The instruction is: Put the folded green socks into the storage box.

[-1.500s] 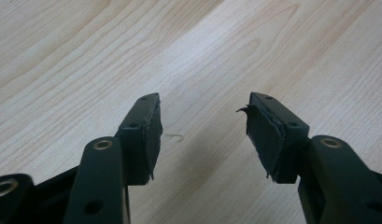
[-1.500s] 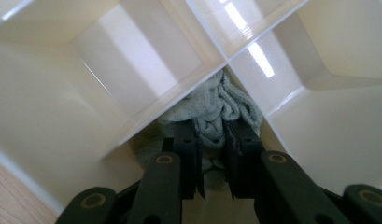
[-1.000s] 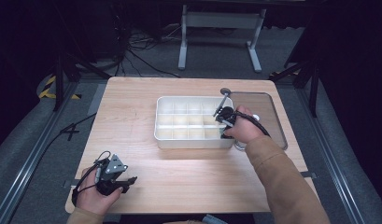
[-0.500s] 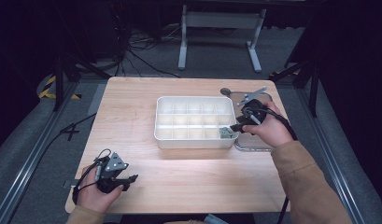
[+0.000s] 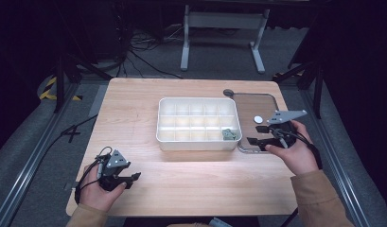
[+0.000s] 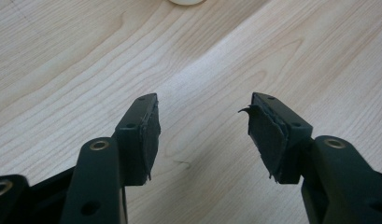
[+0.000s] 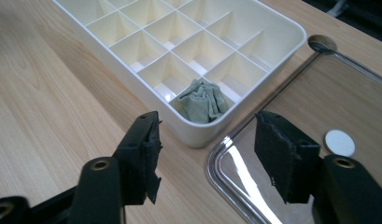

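High view: the left tongs rest low on the desk with jaws apart and nothing between them, well apart from the white compartment tray. The right tongs hover over the clear lid just beside the tray; their jaws have just been opening and stand wide, empty. A crumpled grey-green cloth lies in the tray's corner compartment nearest these tongs, and a small white disc sits on the lid just beyond them. Left gripper view: the left tongs gape over bare wood. Right gripper view: the right tongs frame the tray's near corner, with the cloth just ahead of the pads and untouched. The cloth looks light, soft and compliant, neither fragile nor slippery; a pinch on its raised folds at the top should hold best, since the compartment walls crowd its sides.
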A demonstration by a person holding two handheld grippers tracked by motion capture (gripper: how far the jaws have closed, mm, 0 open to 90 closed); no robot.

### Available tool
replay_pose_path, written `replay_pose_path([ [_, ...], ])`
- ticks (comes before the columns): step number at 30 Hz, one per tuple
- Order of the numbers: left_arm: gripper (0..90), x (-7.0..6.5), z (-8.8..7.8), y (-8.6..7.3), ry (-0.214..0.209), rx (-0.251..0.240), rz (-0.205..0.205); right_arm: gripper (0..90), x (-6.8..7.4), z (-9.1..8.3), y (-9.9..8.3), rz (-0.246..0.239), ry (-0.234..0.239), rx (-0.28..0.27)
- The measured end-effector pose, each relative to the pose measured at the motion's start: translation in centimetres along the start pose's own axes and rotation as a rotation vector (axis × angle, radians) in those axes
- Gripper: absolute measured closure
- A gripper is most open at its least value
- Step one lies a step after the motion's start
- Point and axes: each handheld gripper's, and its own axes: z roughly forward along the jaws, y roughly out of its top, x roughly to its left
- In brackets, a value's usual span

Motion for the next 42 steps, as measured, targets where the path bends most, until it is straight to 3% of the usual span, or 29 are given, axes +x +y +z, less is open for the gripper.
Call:
replay_pose_path([
  [4, 43.4, -0.1, 0.2, 0.1, -0.01, 0.002, -0.009, 37.1, 0.6, -0.8, -1.4, 0.028, -0.028, -0.017],
  [9, 43.3, -0.3, 0.3, 0.3, -0.015, 0.004, -0.006, 34.8, 1.4, -0.4, -4.3, 0.078, -0.016, -0.06],
  [11, 43.2, -0.3, 0.2, 0.3, -0.013, 0.001, -0.002, 34.2, 1.3, -0.1, -5.1, 0.08, 0.003, 0.002],
  [14, 42.7, -0.2, 0.3, 0.3, -0.02, 0.013, -0.009, 33.3, 1.1, 0.0, -6.1, 0.108, -0.004, 0.002],
  [22, 41.2, 0.4, 0.7, 0.2, -0.018, 0.021, -0.019, 29.8, 0.8, 1.3, -8.4, 0.092, -0.013, 0.037],
  [23, 41.0, 0.4, 0.8, 0.1, -0.025, 0.021, -0.04, 28.5, 0.8, 1.5, -8.8, 0.091, -0.012, 0.04],
  [27, 40.1, 0.6, 1.2, 0.1, -0.026, 0.037, -0.038, 25.5, 0.8, 2.6, -10.5, 0.069, 0.005, 0.042],
  [29, 40.1, 0.6, 1.3, 0.1, -0.03, 0.04, -0.035, 23.6, 0.8, 3.1, -11.3, 0.07, -0.01, 0.039],
  [33, 40.1, 0.6, 1.6, 0.2, -0.029, 0.045, -0.027, 22.5, 0.9, 3.8, -12.3, 0.083, -0.031, 0.019],
  [36, 40.2, 0.6, 1.9, 0.2, -0.034, 0.051, -0.026, 22.1, 1.2, 4.6, -13.2, 0.079, -0.015, -0.048],
  [42, 40.3, 0.4, 2.4, 0.3, -0.041, 0.045, -0.018, 19.8, 1.8, 4.6, -13.5, 0.069, -0.012, -0.081],
])
